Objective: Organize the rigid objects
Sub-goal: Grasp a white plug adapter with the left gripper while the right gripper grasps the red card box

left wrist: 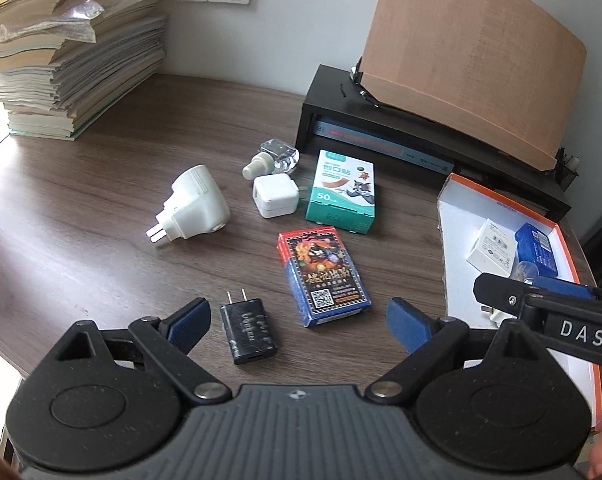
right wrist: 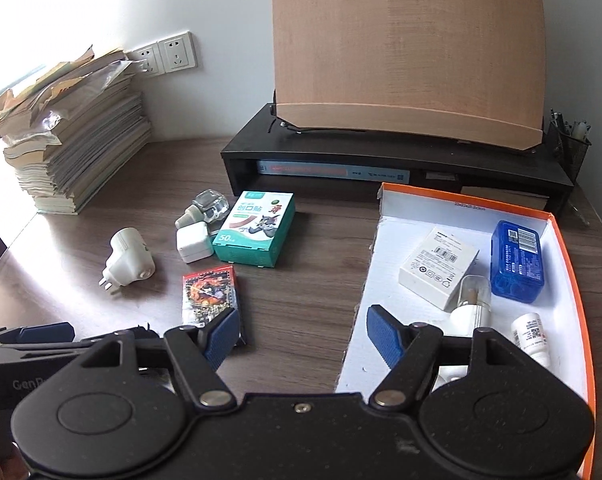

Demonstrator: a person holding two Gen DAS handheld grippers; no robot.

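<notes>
Both tongs stand wide and hold nothing. Between the left tongs [left wrist: 299,322] lie a black charger [left wrist: 248,330] and, just beyond, a card pack [left wrist: 323,278] on the worktop [left wrist: 101,184]. Farther off sit a white plug adapter [left wrist: 193,208], a white cube charger [left wrist: 273,197] and a plaster box [left wrist: 341,196]. The right tongs [right wrist: 301,336] hover over the edge of an orange-rimmed tray [right wrist: 569,264], which holds a white box [right wrist: 439,268] and a blue case [right wrist: 517,260].

Bright daylight pours in from the left, blowing out the worktop [left wrist: 81,184] edge with white glare. Soft shadows fall rightward. Heavy fisheye bending at the edges, dark corners, otherwise fairly sharp.
</notes>
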